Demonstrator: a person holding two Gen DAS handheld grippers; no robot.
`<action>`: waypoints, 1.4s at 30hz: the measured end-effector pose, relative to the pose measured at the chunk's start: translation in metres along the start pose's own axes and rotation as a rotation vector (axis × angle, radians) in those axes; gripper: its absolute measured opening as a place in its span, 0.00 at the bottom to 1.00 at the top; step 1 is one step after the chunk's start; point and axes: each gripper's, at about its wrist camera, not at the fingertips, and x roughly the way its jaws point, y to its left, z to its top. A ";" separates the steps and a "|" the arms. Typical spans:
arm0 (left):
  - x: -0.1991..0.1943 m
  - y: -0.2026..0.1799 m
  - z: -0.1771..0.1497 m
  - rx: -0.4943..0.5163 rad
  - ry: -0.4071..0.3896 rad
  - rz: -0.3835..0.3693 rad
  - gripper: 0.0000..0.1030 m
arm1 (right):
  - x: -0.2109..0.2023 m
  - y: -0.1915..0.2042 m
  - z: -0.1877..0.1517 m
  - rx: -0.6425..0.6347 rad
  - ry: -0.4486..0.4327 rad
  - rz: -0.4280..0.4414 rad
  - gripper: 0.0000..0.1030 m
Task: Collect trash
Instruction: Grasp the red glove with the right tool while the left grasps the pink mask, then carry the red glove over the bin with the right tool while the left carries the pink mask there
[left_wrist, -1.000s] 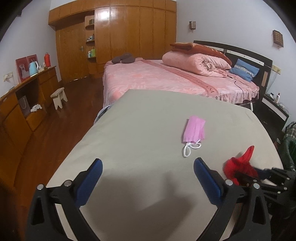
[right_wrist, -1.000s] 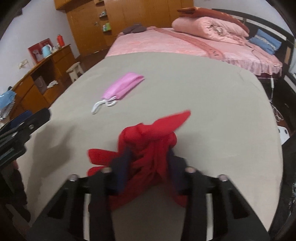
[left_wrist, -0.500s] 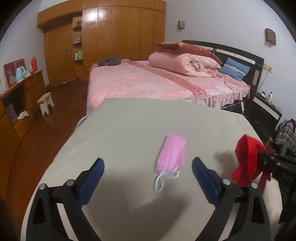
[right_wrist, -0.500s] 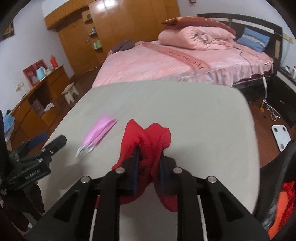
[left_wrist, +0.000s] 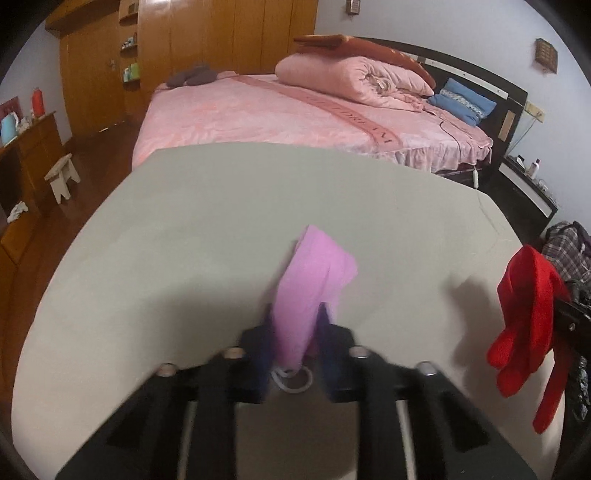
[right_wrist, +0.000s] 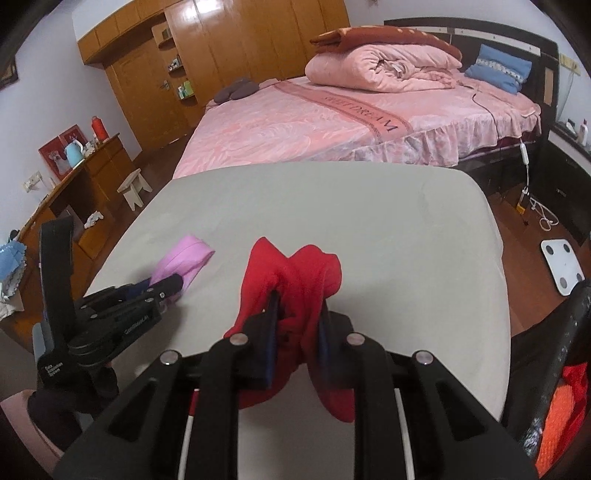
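Note:
A pink face mask (left_wrist: 314, 284) lies on the grey table (left_wrist: 184, 229). My left gripper (left_wrist: 295, 325) is shut on its near end, with the white ear loop (left_wrist: 291, 380) hanging below the jaws. In the right wrist view the mask (right_wrist: 184, 258) and the left gripper (right_wrist: 162, 288) sit at the left. My right gripper (right_wrist: 297, 306) is shut on a red cloth (right_wrist: 295, 273) and holds it above the table. The red cloth (left_wrist: 524, 317) also hangs at the right edge of the left wrist view.
A pink bed (left_wrist: 280, 114) with a rolled quilt (left_wrist: 351, 77) stands behind the table. A wooden dresser (right_wrist: 81, 184) and a small stool (right_wrist: 135, 186) are at the left. A white scale (right_wrist: 563, 264) lies on the floor at the right.
My left gripper has moved forward to the pink mask and shut on it. My right gripper has lifted the red cloth off the table.

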 end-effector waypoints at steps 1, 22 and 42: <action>-0.003 -0.001 -0.001 -0.003 -0.008 -0.003 0.11 | -0.001 0.000 0.000 0.005 0.000 0.004 0.17; -0.122 -0.031 0.003 -0.036 -0.184 -0.007 0.09 | -0.081 0.005 0.004 -0.005 -0.096 0.031 0.18; -0.202 -0.108 -0.008 0.056 -0.279 -0.106 0.09 | -0.187 -0.029 -0.019 0.022 -0.226 -0.011 0.18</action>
